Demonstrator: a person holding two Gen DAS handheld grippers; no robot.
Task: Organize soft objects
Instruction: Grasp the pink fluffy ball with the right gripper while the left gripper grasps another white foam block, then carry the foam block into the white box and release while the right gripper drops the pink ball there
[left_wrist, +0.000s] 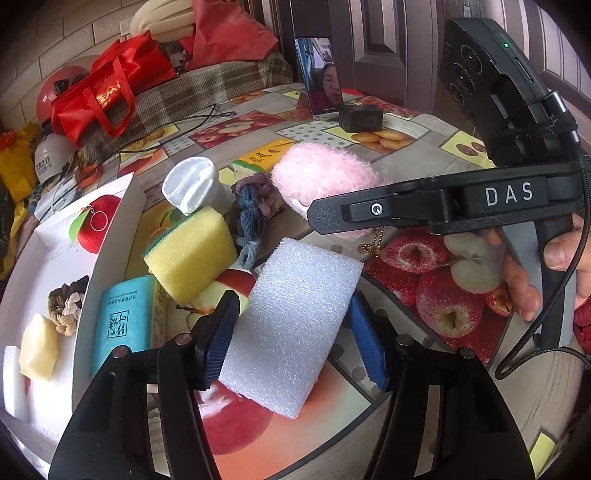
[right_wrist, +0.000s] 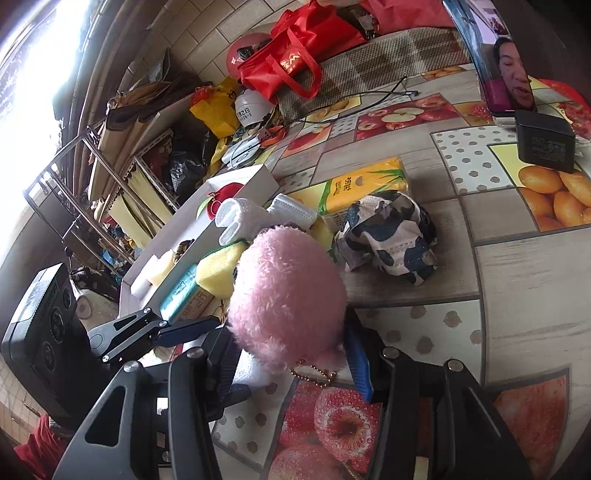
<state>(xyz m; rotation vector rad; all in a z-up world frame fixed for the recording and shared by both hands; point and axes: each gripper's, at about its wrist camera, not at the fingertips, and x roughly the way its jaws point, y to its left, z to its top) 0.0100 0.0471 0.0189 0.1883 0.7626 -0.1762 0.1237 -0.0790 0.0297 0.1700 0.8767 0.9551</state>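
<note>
While the left gripper (left_wrist: 291, 332) clamps the white foam block (left_wrist: 291, 325) at lower centre of its view, the right gripper (right_wrist: 291, 354) grips the pink plush toy (right_wrist: 288, 295), filling its frame's centre above the fruit-print tablecloth (right_wrist: 517, 295).

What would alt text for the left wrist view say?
A white foam block sits between the left gripper's jaws on a fruit-print table, with a yellow sponge and pink plush toy beyond.
</note>
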